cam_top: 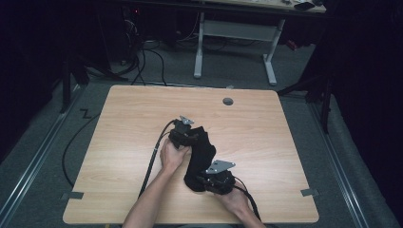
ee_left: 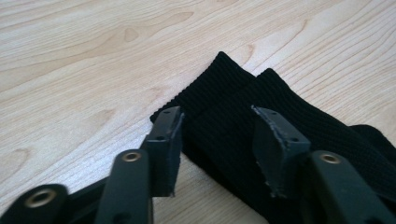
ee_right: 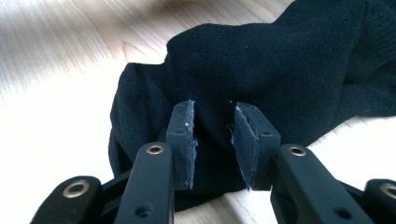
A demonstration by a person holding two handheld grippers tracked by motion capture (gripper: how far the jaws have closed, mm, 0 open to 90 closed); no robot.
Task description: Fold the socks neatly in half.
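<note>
Nearest the person, the right tongs (cam_top: 215,182) are sitting at the toe end of the black socks (cam_top: 199,156), and in the right gripper view a bunched fold of the knit is standing between the two pads, which look to be pinching it, so these tongs are gripping the socks. The socks are lying on the tabletop (cam_top: 123,123) near its middle, running away from the person toward the ribbed cuffs (ee_left: 219,88). Farther out, the left tongs (cam_top: 183,135) are straddling those cuffs: in the left gripper view the pads are standing apart on either side of the two overlapped cuff edges, not yet pressing them, so these tongs are open around the fabric. To do this step well, I judge the left tongs should be lowering until both cuff layers are sitting fully between the pads before closing, while the right tongs are keeping the toe end anchored so the pair is not sliding apart.
</note>
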